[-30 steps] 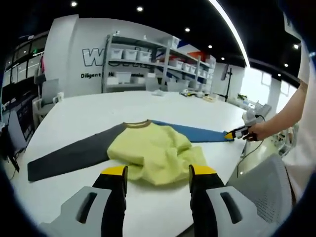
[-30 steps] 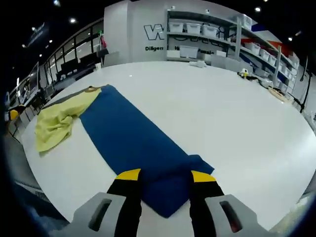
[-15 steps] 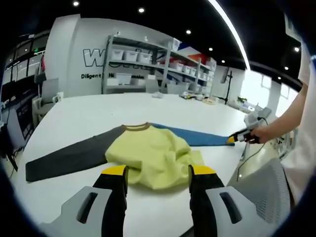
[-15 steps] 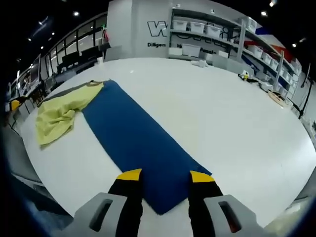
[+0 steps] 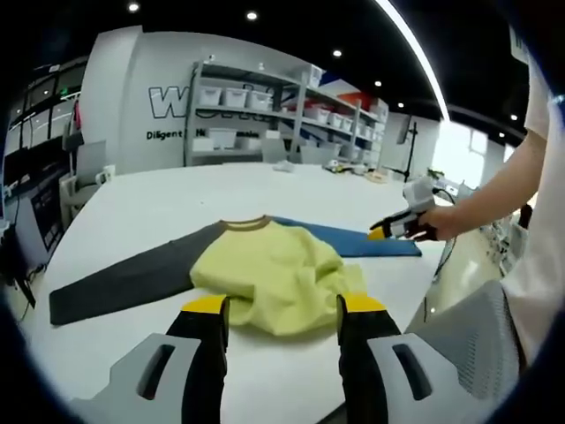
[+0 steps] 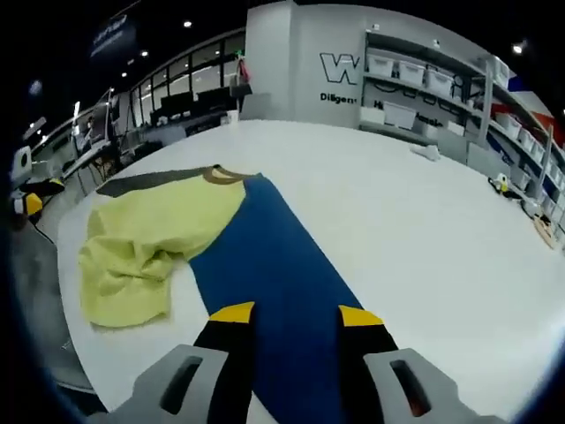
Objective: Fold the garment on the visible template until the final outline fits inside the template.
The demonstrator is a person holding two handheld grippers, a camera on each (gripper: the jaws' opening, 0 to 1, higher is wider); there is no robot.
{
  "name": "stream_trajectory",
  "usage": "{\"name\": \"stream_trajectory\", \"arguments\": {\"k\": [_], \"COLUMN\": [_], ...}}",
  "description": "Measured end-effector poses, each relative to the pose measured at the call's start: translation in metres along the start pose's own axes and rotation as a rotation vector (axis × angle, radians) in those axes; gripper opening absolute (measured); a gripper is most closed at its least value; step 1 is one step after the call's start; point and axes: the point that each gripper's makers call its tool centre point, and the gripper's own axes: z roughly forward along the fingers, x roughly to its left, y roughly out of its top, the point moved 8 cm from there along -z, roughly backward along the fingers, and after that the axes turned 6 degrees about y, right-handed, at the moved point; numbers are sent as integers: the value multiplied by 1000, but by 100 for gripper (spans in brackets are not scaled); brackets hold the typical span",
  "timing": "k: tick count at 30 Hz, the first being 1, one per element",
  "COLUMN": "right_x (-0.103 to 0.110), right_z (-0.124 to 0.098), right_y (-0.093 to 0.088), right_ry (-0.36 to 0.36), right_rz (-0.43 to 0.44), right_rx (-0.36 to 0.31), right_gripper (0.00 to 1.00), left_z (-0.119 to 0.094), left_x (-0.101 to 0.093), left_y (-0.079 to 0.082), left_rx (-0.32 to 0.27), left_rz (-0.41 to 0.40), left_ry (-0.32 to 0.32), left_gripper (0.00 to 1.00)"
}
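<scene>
Yellow-bodied garment (image 5: 269, 274) is lying crumpled on the white table (image 5: 159, 208); the left gripper (image 5: 275, 306) is hovering spread near it, the right gripper (image 6: 288, 314) spread over its blue sleeve (image 6: 274, 265).

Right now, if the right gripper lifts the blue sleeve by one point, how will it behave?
Probably floppy: the blue sleeve lies flat against the table, so the unlifted length would likely sag. The yellow body is bunched in soft folds, suggesting thin, light cloth. It would likely drag the body along, since they are joined. The right gripper sits over the sleeve, jaws apart.
</scene>
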Motion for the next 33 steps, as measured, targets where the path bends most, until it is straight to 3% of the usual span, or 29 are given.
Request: {"name": "stream_trajectory", "arguments": {"k": [7, 15, 23, 27, 33], "right_x": [17, 21, 9, 3, -6], "right_z": [57, 102, 117, 118, 127], "right_y": [41, 52, 46, 49, 54], "right_ry": [65, 85, 59, 49, 55], "right_rz": [-16, -12, -5, -59, -62], "right_rx": [-25, 12, 52, 40, 27], "right_gripper": [28, 26, 23, 17, 18], "left_z": [1, 4, 9, 13, 17], "left_x": [2, 3, 6, 8, 9], "left_y": [3, 5, 3, 2, 2], "left_rx": [14, 40, 60, 65, 70], "left_rz": [-3, 1, -10, -18, -23], "left_ry": [12, 20, 33, 37, 36], "left_gripper": [45, 45, 45, 45, 45]}}
